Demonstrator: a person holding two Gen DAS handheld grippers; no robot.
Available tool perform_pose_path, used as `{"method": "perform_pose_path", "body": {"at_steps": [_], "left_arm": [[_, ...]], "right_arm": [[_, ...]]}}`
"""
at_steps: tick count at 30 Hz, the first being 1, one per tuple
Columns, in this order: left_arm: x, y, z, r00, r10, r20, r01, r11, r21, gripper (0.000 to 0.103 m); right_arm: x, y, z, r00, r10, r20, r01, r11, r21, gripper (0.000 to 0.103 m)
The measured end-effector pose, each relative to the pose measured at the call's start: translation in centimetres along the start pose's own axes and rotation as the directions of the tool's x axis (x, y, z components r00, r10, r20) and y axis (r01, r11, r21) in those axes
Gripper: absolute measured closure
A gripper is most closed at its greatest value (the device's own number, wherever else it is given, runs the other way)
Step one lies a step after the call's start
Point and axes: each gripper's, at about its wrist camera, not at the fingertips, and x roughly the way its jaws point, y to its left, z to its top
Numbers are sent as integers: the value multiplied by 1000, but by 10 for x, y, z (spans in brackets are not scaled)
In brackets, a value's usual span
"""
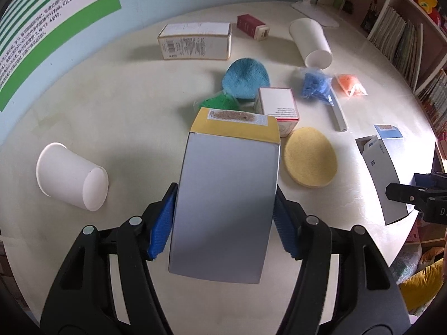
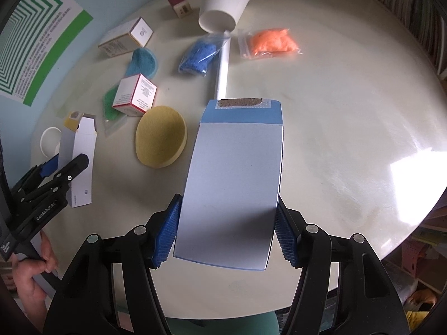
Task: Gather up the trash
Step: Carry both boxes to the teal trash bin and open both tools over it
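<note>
**Left wrist and right wrist views: one carton in each gripper**

Left wrist view: the left gripper (image 1: 225, 223) has its blue pads (image 1: 162, 223) pressed on both sides of a grey carton with a yellow flap (image 1: 229, 195), jaws partway closed to the carton's width. The carton is clear of the round table (image 1: 125, 117).

Right wrist view: the right gripper (image 2: 227, 229) clamps a pale carton with a blue flap (image 2: 237, 184) the same way, pads on both edges, also off the table. A hand (image 2: 30, 276) grips the left tool's handle at lower left.

Remaining on the table: yellow sponge (image 1: 310, 157) just right of the held yellow-flap carton; red-edged box (image 1: 279, 104) beyond it, touching the blue sponge (image 1: 245, 78); blue bag (image 1: 314, 83) and orange bag (image 1: 350, 83) near each other; two paper cups on their sides, one at left (image 1: 71, 176), one far right (image 1: 311, 42); long white box (image 1: 195, 40) and maroon box (image 1: 252, 26) at the far edge.
</note>
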Motion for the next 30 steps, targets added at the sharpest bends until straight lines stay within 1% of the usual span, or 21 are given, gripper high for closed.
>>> {"method": "perform_pose_path", "body": {"at_steps": [4, 6, 9, 11, 14, 16, 20, 25, 30], "left_arm": [[-12, -7, -2, 999, -22, 24, 22, 1000, 17, 41], [-14, -13, -2, 999, -32, 28, 31, 999, 42, 41], [-18, -27, -4, 999, -43, 32, 40, 995, 94, 41], [-22, -37, -6, 998, -59, 31, 55, 989, 136, 41], [-25, -55, -8, 996, -88, 23, 82, 976, 200, 41], [-26, -68, -10, 994, -104, 17, 97, 964, 246, 41], [-30, -104, -18, 991, -136, 2, 127, 929, 349, 41], [-40, -152, -29, 985, -172, -4, 158, 889, 430, 42], [-44, -219, -52, 979, -202, -31, 189, 836, 516, 42]], "right_arm": [[-8, -2, -9, 1000, -3, 29, 2, 1000, 28, 40], [-16, -6, -17, 999, -6, 45, 3, 999, 53, 40], [-23, -14, -30, 998, 15, 65, -22, 994, 110, 40], [-29, -20, -43, 997, -5, 80, -7, 990, 140, 40], [-36, -31, -60, 995, -14, 95, -6, 979, 205, 40], [-44, -42, -76, 994, -19, 109, -9, 968, 252, 40], [-58, -63, -106, 990, -33, 136, -13, 946, 325, 40], [-74, -95, -137, 985, -54, 161, -11, 925, 380, 40], [-92, -135, -171, 982, -65, 178, -19, 899, 437, 40]]}}
